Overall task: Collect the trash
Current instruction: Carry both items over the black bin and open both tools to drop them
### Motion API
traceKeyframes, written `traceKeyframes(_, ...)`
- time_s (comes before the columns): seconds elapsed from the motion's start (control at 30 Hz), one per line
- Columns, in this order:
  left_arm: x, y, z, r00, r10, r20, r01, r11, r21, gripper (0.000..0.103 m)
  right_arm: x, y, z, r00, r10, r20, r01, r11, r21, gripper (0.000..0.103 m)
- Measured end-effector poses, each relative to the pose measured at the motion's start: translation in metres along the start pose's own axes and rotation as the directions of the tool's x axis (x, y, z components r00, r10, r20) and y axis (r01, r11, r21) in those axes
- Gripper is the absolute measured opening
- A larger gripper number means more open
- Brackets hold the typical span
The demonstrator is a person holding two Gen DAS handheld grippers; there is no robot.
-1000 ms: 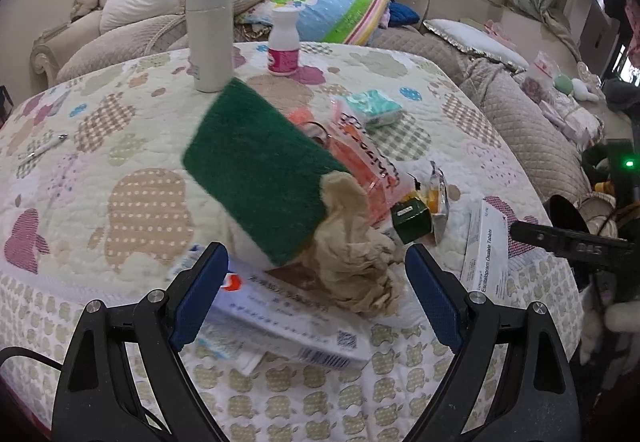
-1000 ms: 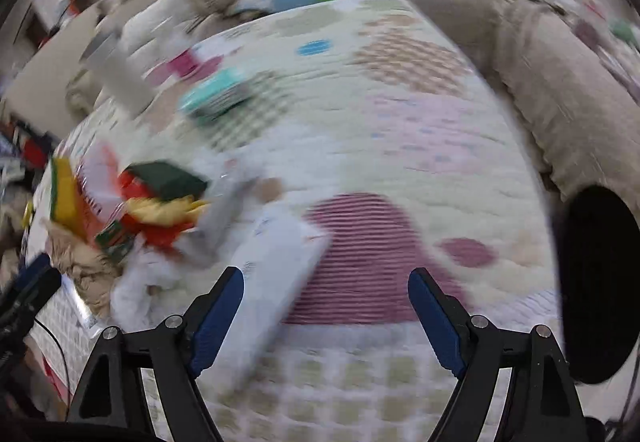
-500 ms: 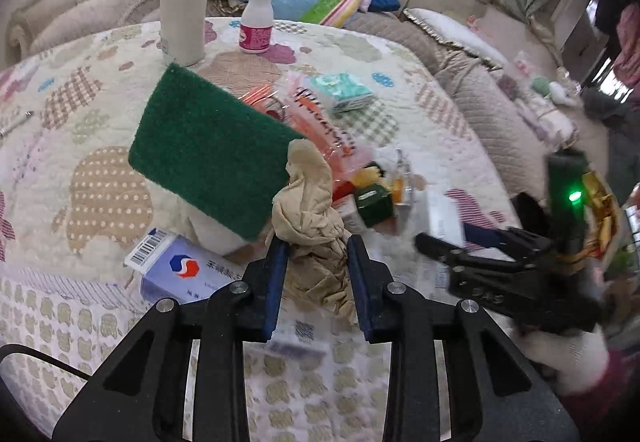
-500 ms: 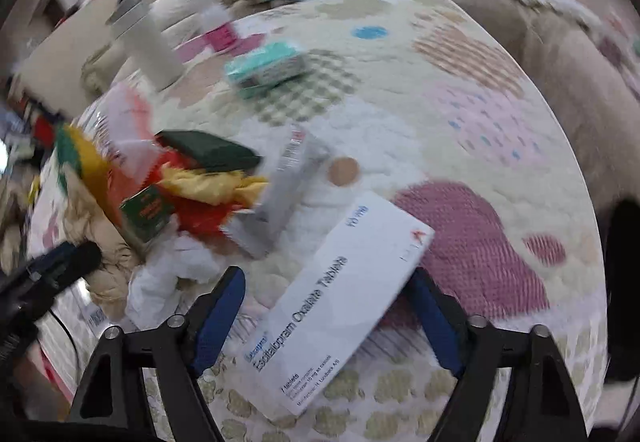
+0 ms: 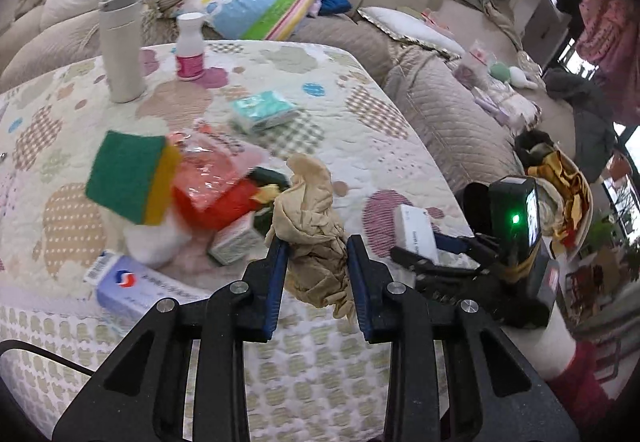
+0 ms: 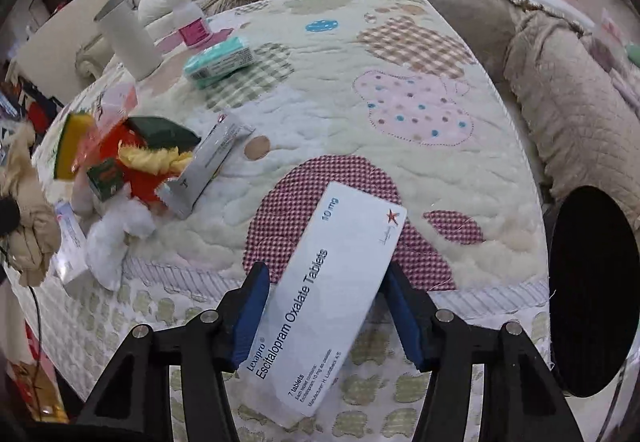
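My left gripper (image 5: 316,246) is shut on a crumpled tan paper wad (image 5: 308,202), held just above the quilted table (image 5: 360,130). My right gripper (image 6: 326,274) is shut on a white tablet box (image 6: 352,218), with a blue pad on each long side, at the table's near edge. That box (image 5: 414,230) and the right gripper (image 5: 424,254) also show in the left wrist view. The remaining litter is a green and yellow sponge (image 5: 128,178), an orange-red wrapper (image 5: 212,186), white tissue (image 5: 152,242), a blue-white medicine box (image 5: 136,286) and a silver sachet (image 6: 212,162).
A white flask (image 5: 120,46), a pink-labelled bottle (image 5: 190,46) and a teal tissue pack (image 5: 264,110) stand farther back on the table. A black round bin mouth (image 6: 592,262) is at the right, off the table edge. A basket of wrappers (image 5: 568,194) sits beyond it. Sofas surround the table.
My left jaws closed on the tan wad and lifted it off the pile; the sponge tipped back. My right jaws closed in on the white tablet box.
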State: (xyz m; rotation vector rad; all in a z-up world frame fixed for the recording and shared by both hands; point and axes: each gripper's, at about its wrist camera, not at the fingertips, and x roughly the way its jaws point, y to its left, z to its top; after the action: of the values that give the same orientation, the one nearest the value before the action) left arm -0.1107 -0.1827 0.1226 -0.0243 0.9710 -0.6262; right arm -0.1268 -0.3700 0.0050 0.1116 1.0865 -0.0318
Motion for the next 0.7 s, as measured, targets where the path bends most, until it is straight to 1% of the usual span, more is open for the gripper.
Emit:
traceKeyframes(0.03,0.001,-0.007,0.001,1.000,-0.006,-0.001,0.006,1.000,0.011,0.028,-0.002,0.000,-0.002,1.000,0.002,0.010,-0.002,1.000,-0.003,0.056)
traceKeyframes(0.1,0.005,-0.020,0.003,1.000,-0.011,-0.004,0.012,0.999,0.031,0.028,-0.007,-0.009,-0.004,0.999,0.028,0.029,-0.029,0.999,0.022,0.049)
traceKeyframes(0.2,0.014,-0.038,0.006,0.999,-0.036,-0.016,0.037,0.998,0.048,0.028,-0.020,-0.027,-0.004,0.996,0.052,0.074,-0.057,0.997,0.059,0.048)
traceKeyframes(0.3,0.026,-0.064,0.012,0.997,-0.071,-0.035,0.074,0.995,0.074,0.028,-0.037,-0.052,-0.002,0.993,0.041,0.113,-0.052,0.994,0.093,0.048)
traceKeyframes(0.37,0.038,-0.088,0.017,0.994,-0.101,-0.047,0.106,0.989,0.106,0.028,-0.051,-0.076,-0.004,0.991,0.021,0.135,-0.038,0.992,0.122,0.048)
traceKeyframes(0.47,0.055,-0.115,0.020,0.988,-0.139,-0.075,0.147,0.981,0.129,0.028,-0.066,-0.108,-0.008,0.988,-0.018,0.154,-0.008,0.986,0.166,0.048)
traceKeyframes(0.6,0.083,-0.163,0.026,0.981,-0.168,-0.100,0.184,0.965,0.188,0.028,-0.082,-0.159,-0.018,0.983,-0.090,0.160,0.049,0.969,0.241,0.048)
traceKeyframes(0.7,0.101,-0.192,0.027,0.973,-0.196,-0.123,0.219,0.953,0.208,0.028,-0.089,-0.193,-0.028,0.978,-0.141,0.150,0.094,0.954,0.285,0.048)
